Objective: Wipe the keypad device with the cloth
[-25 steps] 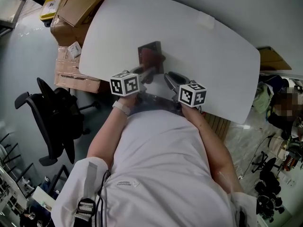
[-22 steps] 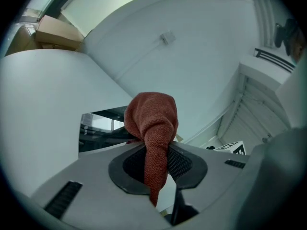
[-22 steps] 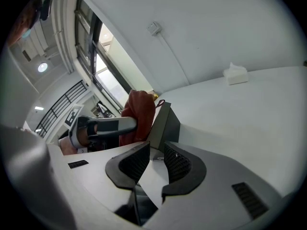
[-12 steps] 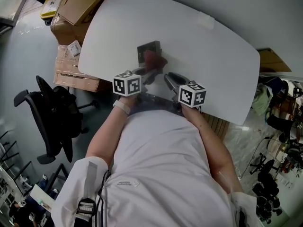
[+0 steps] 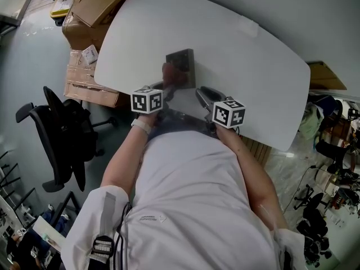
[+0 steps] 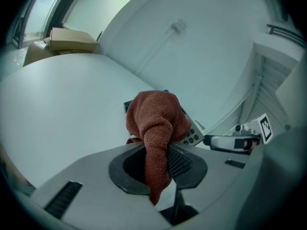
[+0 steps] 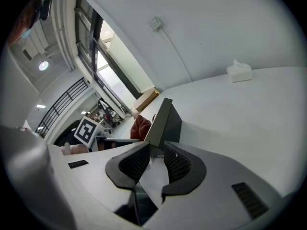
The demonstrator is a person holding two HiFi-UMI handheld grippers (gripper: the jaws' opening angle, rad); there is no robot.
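Note:
The dark grey keypad device [image 5: 184,58] lies in the middle of the white table [image 5: 242,55]. A rust-red cloth [image 6: 158,119] is bunched on top of it, leaving a few round buttons [image 6: 194,136] showing at the right. My left gripper [image 6: 156,164] is shut on the cloth's tail, and in the head view the cloth [image 5: 169,72] covers the device's left near part. My right gripper [image 7: 151,157] is shut on the near edge of the device [image 7: 162,119], which rises tilted between its pads. Behind the device the cloth [image 7: 140,127] peeks out.
A white tissue box [image 7: 239,72] stands at the table's far side. Cardboard boxes [image 5: 93,7] are stacked on the floor at the left, and a black office chair [image 5: 62,134] stands beside the table's near left edge.
My left gripper has sunk and drawn the cloth leftward and nearer over the device. More of the device's right side now shows. The right gripper has stayed put.

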